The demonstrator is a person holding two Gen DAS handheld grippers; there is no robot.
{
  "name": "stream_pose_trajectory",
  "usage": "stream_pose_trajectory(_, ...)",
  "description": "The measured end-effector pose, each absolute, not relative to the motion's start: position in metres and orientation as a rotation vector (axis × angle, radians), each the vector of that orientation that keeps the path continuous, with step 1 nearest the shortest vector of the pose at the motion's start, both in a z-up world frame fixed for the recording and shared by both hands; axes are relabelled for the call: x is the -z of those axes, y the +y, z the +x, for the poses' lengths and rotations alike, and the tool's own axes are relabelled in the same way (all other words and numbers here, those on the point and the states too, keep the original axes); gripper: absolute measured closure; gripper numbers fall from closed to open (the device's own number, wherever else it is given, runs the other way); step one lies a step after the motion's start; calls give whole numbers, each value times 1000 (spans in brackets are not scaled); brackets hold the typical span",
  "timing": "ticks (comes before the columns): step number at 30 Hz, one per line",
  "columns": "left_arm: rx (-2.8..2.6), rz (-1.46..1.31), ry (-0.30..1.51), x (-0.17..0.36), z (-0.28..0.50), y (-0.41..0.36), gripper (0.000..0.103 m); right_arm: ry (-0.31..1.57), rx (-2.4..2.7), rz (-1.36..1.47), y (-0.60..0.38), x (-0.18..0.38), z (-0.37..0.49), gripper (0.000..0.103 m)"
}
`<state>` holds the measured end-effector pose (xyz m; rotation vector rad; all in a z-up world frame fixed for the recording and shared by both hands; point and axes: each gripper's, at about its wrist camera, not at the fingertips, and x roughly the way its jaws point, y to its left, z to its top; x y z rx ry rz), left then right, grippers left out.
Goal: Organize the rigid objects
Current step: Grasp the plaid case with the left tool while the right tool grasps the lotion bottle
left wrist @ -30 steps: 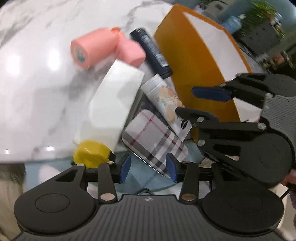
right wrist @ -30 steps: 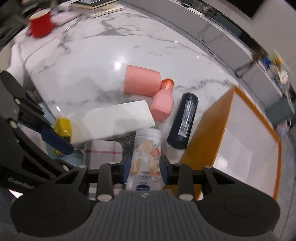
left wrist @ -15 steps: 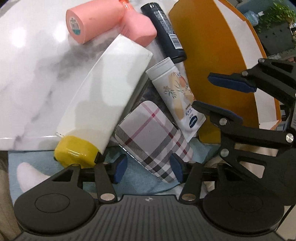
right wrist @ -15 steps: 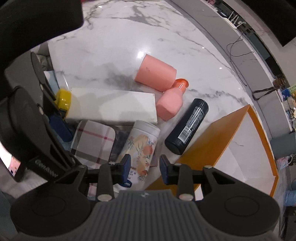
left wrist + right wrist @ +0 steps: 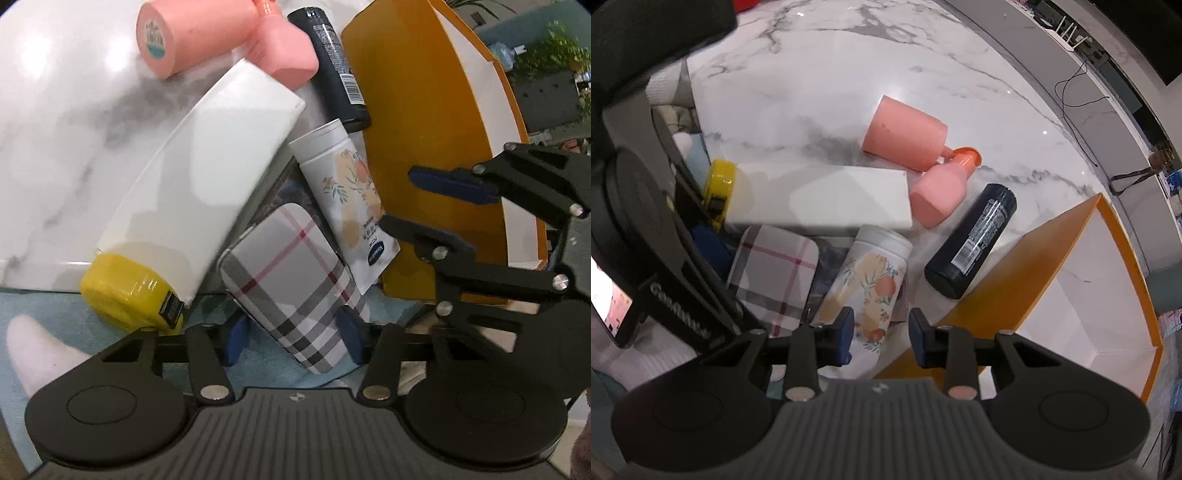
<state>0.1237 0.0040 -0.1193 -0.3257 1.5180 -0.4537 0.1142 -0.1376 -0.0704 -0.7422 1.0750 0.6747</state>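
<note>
between the left gripper's blue pads lies a plaid case, flat with rounded corners, at the near edge of the marble table. the jaws have just been closing around it; whether the pads press yet i cannot tell. a second ago they hung nearer than the case, so a pickup looks under way. just beyond the case, the right gripper has slid back down a glossy floral tube, fingers apart, not clamping. left of the case lies a white tube with a yellow cap; right, an orange box.
</note>
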Motion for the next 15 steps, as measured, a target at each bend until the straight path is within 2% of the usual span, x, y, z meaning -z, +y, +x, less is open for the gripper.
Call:
stream_pose_trajectory(4,480,-312,1479,110,127,2,65,1083,-723,-778,-133,75,104,71)
stream_pose_trajectory(8,499,-298,1453,108,124,0,69,1087,-766,-827,-124,80,90,71)
stream_pose_trajectory(15,556,-225,1401,95,120,-10,69,1095,-749,-854,-120,85,82,80)
